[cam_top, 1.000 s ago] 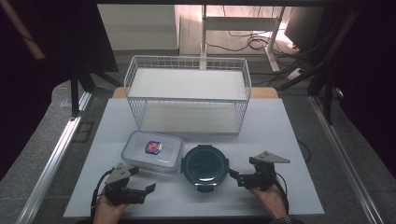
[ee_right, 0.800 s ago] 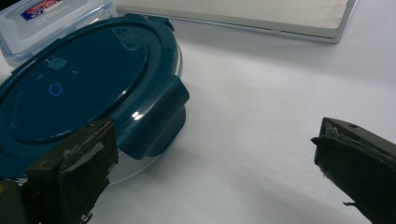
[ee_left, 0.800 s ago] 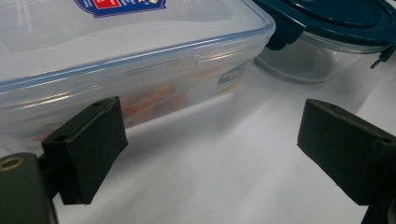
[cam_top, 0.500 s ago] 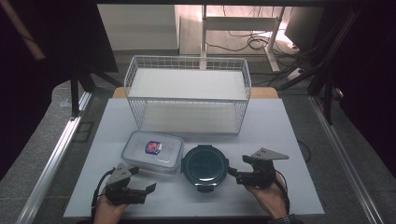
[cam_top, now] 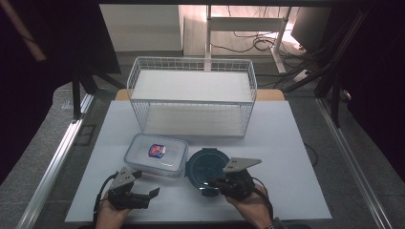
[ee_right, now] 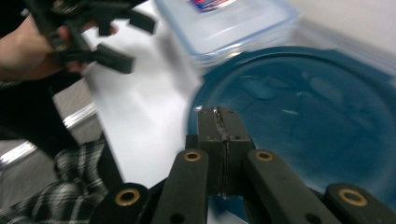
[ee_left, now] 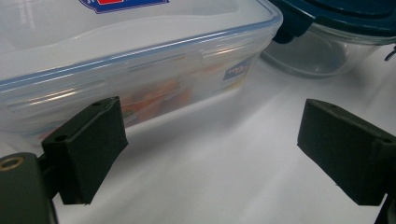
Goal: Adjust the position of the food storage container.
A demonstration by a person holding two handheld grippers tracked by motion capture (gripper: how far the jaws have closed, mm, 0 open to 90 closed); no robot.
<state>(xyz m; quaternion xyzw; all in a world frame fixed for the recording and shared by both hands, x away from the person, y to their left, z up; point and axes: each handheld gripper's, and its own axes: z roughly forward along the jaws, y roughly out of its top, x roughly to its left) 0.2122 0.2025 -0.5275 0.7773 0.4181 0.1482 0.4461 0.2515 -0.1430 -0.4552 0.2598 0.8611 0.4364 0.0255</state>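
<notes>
The right tongs [cam_top: 213,182] are seen shifted leftward from beside the round blue-lidded container [cam_top: 206,164] to its near rim, and their jaws have just been closing: pad now meets pad, with nothing visible between them. A press or nudge on the lid seems intended rather than a lift. The left tongs [cam_top: 149,195] are held wide open and empty on the worktop [cam_top: 286,157], near the rectangular clear container [cam_top: 156,153].

Open table right of the round container [cam_top: 207,167]; wire basket [cam_top: 192,98] (behind) blocks the far side.
</notes>
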